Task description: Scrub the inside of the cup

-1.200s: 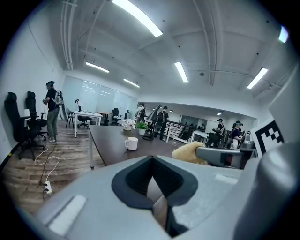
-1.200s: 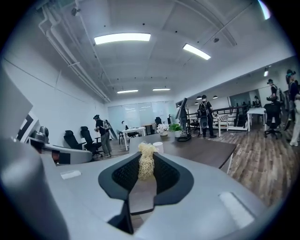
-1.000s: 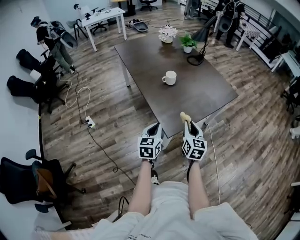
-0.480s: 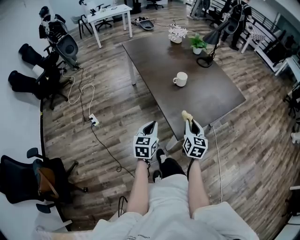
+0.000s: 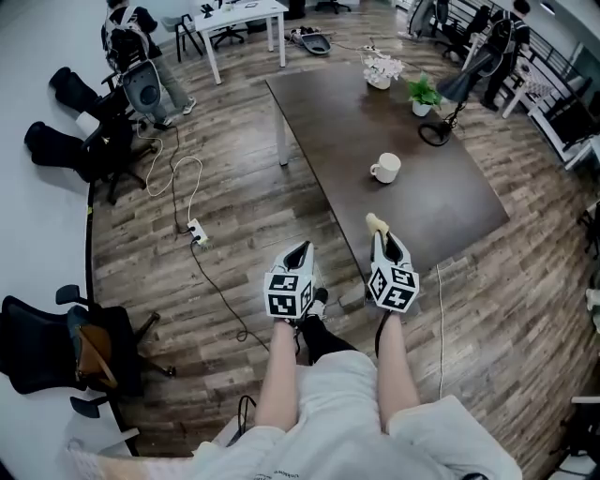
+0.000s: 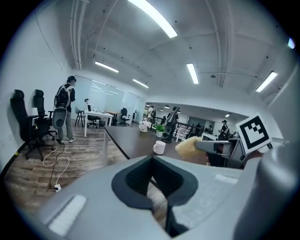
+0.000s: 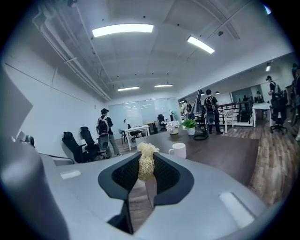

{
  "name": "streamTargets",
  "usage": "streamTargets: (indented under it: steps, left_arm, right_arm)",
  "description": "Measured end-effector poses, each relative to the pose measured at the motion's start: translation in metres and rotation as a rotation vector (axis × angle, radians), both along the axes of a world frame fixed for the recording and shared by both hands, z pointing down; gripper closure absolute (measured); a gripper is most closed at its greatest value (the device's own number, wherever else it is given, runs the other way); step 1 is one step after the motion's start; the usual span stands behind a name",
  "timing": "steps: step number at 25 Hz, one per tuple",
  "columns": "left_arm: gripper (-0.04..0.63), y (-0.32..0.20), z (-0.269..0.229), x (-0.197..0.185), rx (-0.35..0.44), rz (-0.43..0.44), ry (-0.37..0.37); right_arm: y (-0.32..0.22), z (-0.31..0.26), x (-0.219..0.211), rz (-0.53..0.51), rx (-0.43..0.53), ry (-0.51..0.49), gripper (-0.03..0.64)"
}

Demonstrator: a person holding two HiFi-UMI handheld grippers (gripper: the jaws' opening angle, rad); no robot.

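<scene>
The white cup [image 5: 385, 168] is standing upright on the dark table [image 5: 330, 101], well apart from both grippers, which are being held side by side by the table's near end. The right gripper [image 5: 378, 238] is clamping a pale yellow scrubber [image 5: 376, 223] (apparently a fibrous pad). The left gripper [image 5: 302, 251] is holding nothing, its jaws resting together.

Open-plan office under long ceiling light strips [image 7: 123, 29]: a grey-brown wood-plank floor [image 5: 234, 216], a white wall [image 5: 37, 234] along the left, and a dark rectangular bench [image 5: 412, 216] mid-room — flowers [image 5: 382, 67], a potted plant [image 5: 425, 94] and a black lamp [image 5: 459, 84] at its far end. Black office chairs [image 5: 70, 145] stand by the wall, a white desk [image 5: 239, 14] beyond — a power strip [image 5: 197, 230] and cables lie on the floor.
</scene>
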State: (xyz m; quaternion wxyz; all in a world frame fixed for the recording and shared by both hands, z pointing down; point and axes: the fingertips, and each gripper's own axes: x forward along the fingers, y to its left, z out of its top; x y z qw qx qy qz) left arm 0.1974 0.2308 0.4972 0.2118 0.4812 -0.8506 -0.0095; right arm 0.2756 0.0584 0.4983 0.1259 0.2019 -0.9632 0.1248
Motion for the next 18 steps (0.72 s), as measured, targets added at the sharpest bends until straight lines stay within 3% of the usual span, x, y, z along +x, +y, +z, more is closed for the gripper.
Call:
streamTargets:
  steps: [8, 12, 18]
  left_arm:
    - [0.595, -0.015, 0.016, -0.042, -0.022, -0.005, 0.027]
    - [0.595, -0.044, 0.010, -0.067, -0.005, 0.032, 0.020]
    - [0.595, -0.077, 0.008, -0.099, -0.016, 0.075, 0.009]
  right_arm:
    - [-0.012, -0.005, -0.045, -0.015, -0.003, -0.018, 0.515]
    - [-0.042, -0.020, -0.063, 0.018, 0.031, -0.042, 0.515]
    - [-0.081, -0.017, -0.086, 0.085, -0.002, -0.047, 0.515]
